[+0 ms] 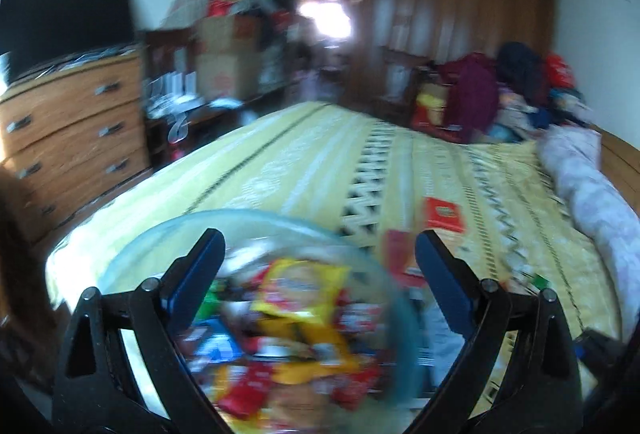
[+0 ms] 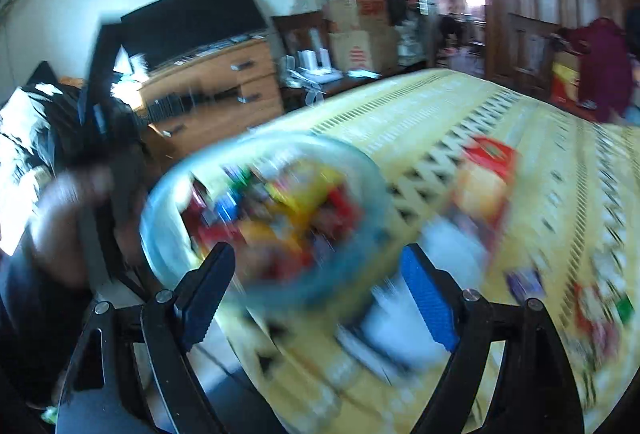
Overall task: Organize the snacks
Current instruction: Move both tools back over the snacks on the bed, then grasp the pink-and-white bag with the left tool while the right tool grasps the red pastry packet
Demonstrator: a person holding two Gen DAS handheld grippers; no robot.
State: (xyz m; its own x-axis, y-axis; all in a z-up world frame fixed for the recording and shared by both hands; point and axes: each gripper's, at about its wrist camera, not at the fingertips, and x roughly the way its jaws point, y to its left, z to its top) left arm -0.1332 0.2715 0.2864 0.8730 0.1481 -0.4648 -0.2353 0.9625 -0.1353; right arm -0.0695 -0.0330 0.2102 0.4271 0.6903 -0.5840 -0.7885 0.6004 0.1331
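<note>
A clear round bowl point(image 1: 132, 254) full of bright snack packets point(image 1: 304, 290) sits on the yellow patterned bed point(image 1: 320, 153). My left gripper point(image 1: 318, 254) is open just above the bowl, fingers either side of the snacks, empty. In the right wrist view the bowl point(image 2: 160, 201) is blurred ahead, snacks point(image 2: 296, 201) inside. My right gripper point(image 2: 316, 270) is open and empty near the bowl's near rim. Loose packets lie right of the bowl: a red one point(image 1: 444, 213), a red and orange one point(image 2: 484, 177).
A wooden dresser point(image 1: 72, 121) with a black TV point(image 1: 68, 17) stands left of the bed. Cardboard boxes point(image 1: 224, 57) and clutter are behind. A pile of clothes point(image 1: 500, 89) and a rolled blanket point(image 1: 592, 189) lie along the bed's far and right side. Both views are motion-blurred.
</note>
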